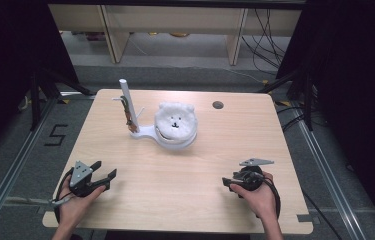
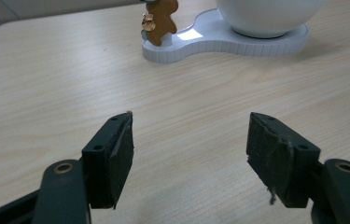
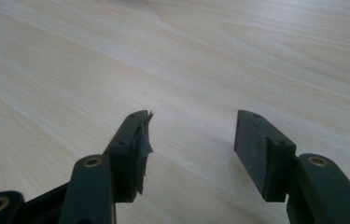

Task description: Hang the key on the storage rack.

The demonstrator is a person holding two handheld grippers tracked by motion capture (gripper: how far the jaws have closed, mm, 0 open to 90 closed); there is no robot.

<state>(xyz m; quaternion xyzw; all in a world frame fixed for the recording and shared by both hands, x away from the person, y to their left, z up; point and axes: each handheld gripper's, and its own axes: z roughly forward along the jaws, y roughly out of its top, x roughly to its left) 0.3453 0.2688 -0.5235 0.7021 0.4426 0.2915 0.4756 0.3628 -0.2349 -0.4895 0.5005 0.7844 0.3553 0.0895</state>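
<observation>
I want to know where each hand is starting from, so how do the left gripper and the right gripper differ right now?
The left gripper points up the table towards the white stand; the right gripper points sideways, towards the left gripper. The left gripper's jaws stand wider apart than the right gripper's. Both are open, hold nothing, and sit at the table's near edge.

A white fluffy bear-face cover (image 1: 175, 119) sits upright on a round white bowl-shaped body (image 2: 266, 16) whose flat white base (image 1: 151, 135) extends left to a tall white post (image 1: 126, 99) and a small brown gingerbread figure (image 2: 159, 21) (standing), mid-table toward the far edge.
</observation>
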